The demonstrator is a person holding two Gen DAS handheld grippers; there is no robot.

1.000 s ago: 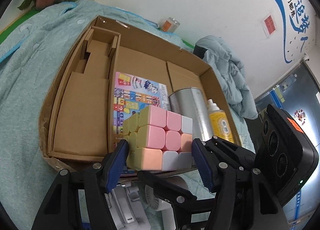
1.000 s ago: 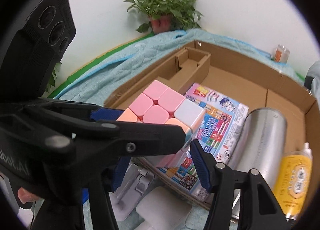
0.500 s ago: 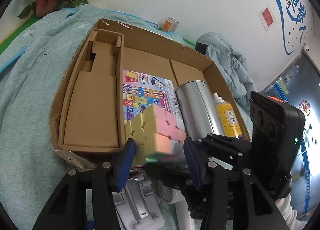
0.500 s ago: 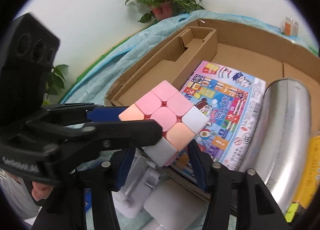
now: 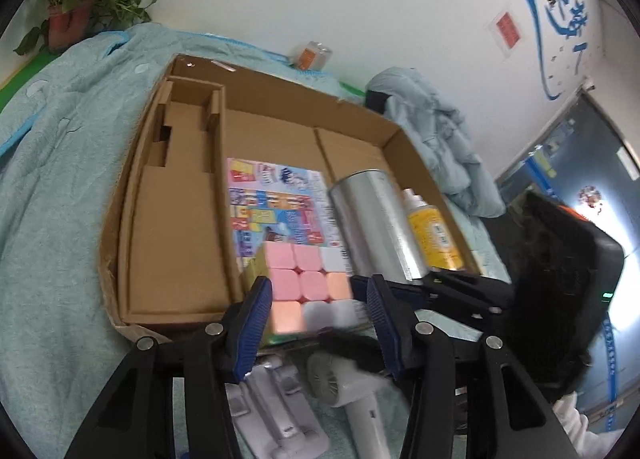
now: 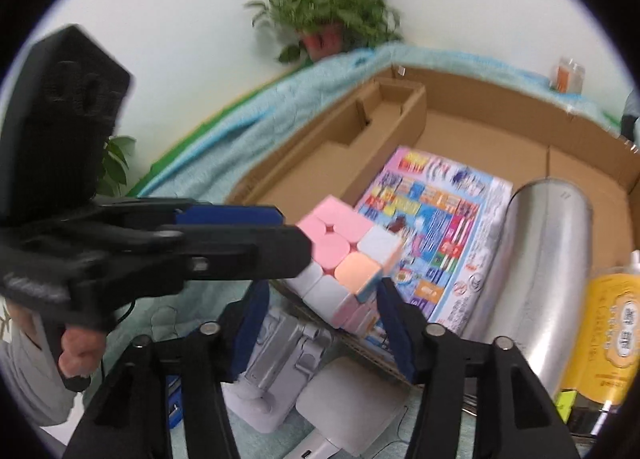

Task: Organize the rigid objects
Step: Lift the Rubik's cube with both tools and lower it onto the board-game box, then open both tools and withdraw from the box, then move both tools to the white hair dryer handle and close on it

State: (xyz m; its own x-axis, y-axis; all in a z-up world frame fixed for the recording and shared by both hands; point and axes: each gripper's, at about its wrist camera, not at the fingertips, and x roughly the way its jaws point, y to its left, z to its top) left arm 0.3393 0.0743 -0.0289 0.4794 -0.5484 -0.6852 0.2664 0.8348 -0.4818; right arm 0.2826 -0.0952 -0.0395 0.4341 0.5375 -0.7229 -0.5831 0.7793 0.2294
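Both hand-held grippers meet at a pastel puzzle cube (image 5: 308, 291) over the near edge of a cardboard tray (image 5: 280, 99).

The left hand-held gripper (image 5: 316, 315) has its blue pads on either side of the cube and seems clamped on it, though blur hides the right pad's contact; the right hand-held gripper (image 6: 320, 319) is closing, its jaws still apart, with the cube's lower corner between them and no clear touch; the cube hangs above the front end of a colourful printed box (image 6: 436, 231) lying flat in the tray; beside the box lie a silver can (image 5: 372, 223) and a yellow bottle (image 5: 432, 235); the tray rests on a teal blanket (image 5: 52, 219); a white stand (image 6: 280, 359) sits below the grippers.
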